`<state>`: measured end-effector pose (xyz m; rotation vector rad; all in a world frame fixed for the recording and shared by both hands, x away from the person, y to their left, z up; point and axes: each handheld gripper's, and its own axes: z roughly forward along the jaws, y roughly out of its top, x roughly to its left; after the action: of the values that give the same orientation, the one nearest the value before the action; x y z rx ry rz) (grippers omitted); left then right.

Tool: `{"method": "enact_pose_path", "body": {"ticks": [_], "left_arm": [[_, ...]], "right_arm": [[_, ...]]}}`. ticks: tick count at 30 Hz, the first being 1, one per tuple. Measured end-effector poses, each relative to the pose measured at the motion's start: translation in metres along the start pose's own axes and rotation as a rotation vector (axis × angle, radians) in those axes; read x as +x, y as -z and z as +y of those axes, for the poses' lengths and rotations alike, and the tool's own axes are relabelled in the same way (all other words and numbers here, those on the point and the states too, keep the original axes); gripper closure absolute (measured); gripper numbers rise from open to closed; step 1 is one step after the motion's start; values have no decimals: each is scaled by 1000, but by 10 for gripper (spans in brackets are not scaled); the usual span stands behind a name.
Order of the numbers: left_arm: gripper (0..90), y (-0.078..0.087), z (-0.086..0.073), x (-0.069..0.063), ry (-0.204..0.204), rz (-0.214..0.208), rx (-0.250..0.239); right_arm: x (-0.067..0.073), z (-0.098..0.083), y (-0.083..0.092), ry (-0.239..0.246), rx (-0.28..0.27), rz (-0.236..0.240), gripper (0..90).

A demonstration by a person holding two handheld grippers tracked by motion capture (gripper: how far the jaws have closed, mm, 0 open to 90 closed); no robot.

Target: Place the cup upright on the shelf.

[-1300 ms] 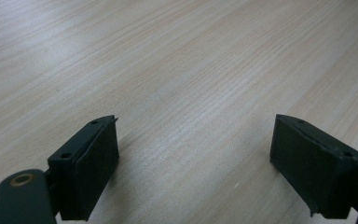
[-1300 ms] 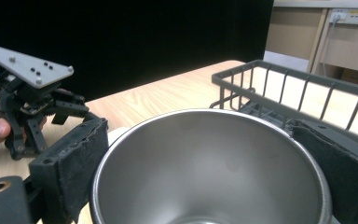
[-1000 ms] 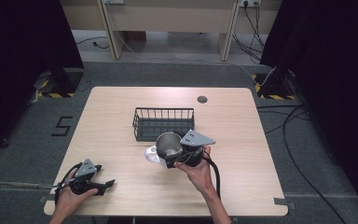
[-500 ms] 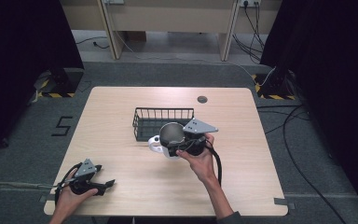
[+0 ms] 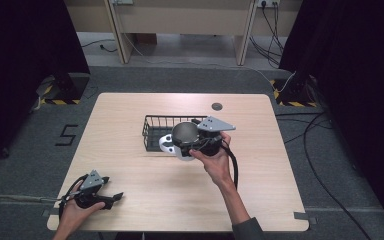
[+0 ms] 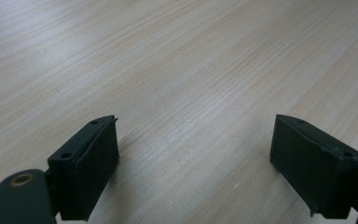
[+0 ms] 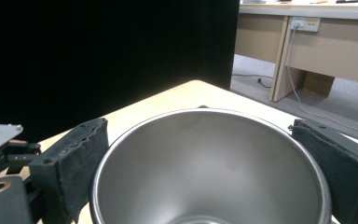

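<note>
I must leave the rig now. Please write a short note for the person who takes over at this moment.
Right gripper: shut on the steel cup, held off the table by the wire basket.
Left gripper: open, nothing between the jaws, low over the table's near left corner.
A white object lies in front of the basket.
Done: cup picked up.
Left: probably set the cup in the basket.

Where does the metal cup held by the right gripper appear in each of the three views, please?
High view: the metal cup sits centre, at the wire basket's near edge, beside a white object.
Left gripper view: no cup here, bare wooden table between open jaws.
Right gripper view: the cup sits bottom centre, between the jaws.
Shared landmark: the table.
</note>
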<state>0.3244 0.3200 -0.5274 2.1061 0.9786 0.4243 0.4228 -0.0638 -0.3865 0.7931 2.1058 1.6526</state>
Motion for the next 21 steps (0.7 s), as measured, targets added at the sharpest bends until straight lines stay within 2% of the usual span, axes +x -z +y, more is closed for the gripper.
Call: {"method": "enact_pose_path", "body": {"ticks": [11, 16, 21], "left_arm": [[145, 0, 0, 0, 0, 0, 0], [145, 0, 0, 0, 0, 0, 1], [145, 0, 0, 0, 0, -1, 1]], "right_arm": [[-15, 17, -2, -12, -9, -34, 66], [-25, 28, -4, -6, -23, -68, 66], [-33, 33, -10, -6, -14, -93, 67]]}}
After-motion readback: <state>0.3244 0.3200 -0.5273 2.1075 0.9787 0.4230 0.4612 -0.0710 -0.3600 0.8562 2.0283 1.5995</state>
